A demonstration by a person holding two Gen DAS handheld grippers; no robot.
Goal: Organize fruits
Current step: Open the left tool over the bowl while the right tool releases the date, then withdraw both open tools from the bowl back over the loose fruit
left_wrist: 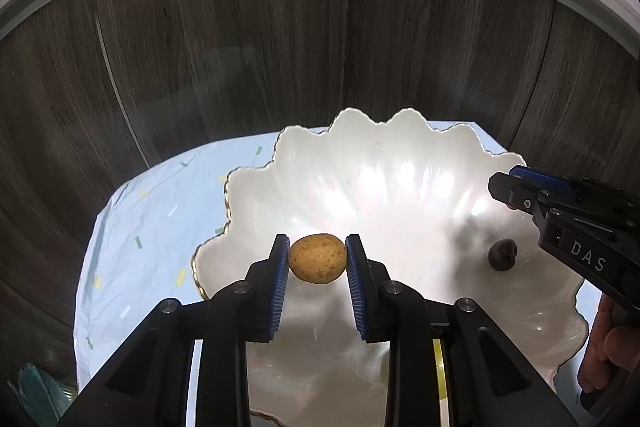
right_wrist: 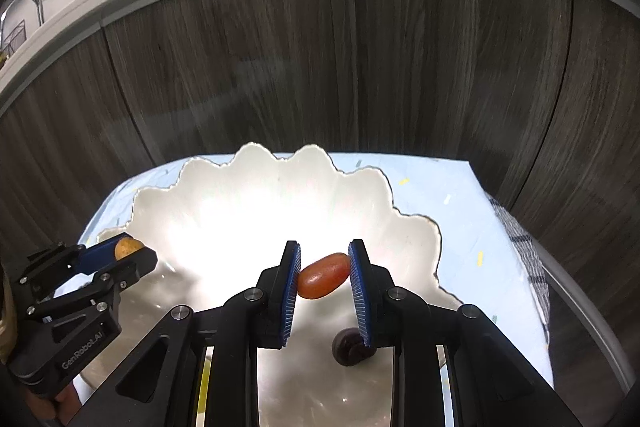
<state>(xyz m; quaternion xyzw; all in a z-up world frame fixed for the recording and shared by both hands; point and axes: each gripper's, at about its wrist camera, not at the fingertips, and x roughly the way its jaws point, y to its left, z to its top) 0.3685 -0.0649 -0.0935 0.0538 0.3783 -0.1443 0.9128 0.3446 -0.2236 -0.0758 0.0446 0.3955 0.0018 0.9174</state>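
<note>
Dark wood-grain cabinet doors [left_wrist: 240, 67] rise behind a pale blue speckled cloth [left_wrist: 152, 219] bearing a white scalloped dish [left_wrist: 360, 167] with a thin gold rim. The left gripper [left_wrist: 318, 259] clamps a tan, speckled, egg-shaped fruit [left_wrist: 318, 259] above the dish's near left part. The right gripper [right_wrist: 324, 275] pinches a smooth orange-red oval fruit [right_wrist: 324, 277] over the dish's middle. A dark round fruit [left_wrist: 503, 254] lies in the dish beneath it. "DAS" is printed on the right gripper's side, "GenRobot.AI" on the left one's. The dish fills most of the cloth, leaving bare strips at the left and right edges.
</note>
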